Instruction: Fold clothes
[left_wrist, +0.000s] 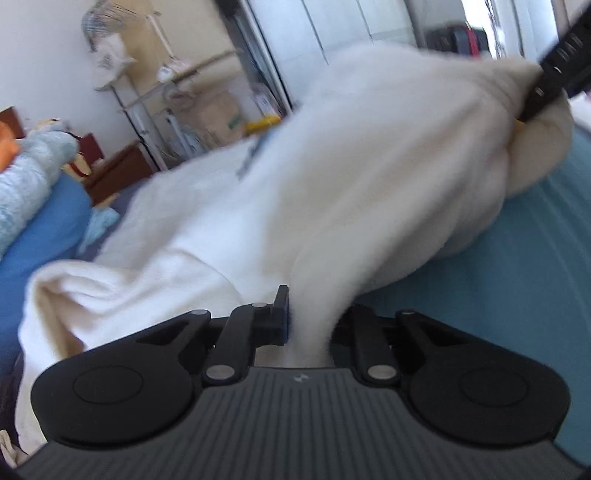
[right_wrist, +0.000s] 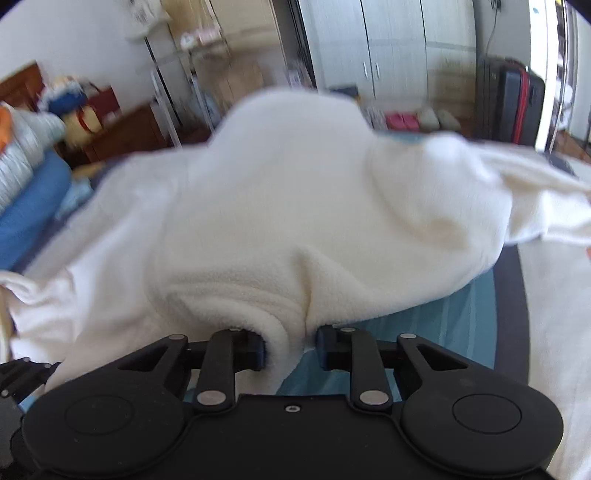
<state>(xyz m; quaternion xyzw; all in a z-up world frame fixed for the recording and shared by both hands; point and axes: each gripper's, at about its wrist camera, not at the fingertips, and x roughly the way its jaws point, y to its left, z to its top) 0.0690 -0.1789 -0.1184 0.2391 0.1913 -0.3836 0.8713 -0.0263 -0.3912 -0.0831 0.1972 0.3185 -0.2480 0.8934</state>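
Fleece is filling both views: a white fleece garment (right_wrist: 280, 206) is lying bunched over a teal bed sheet (left_wrist: 517, 266), with a blue pillow (left_wrist: 37, 229) at the far left. The left tool (left_wrist: 308, 321) is pinching a narrow twist of the fabric between its fingers, and the right tool (right_wrist: 290, 349) is gripping a thick folded edge near its left finger (right_wrist: 255, 349) (the other finger is sitting just beside the cloth). In the left wrist view the right tool is reaching in at the upper right, clamped on a bunched corner. Motion blur is softening the garment's far edges.
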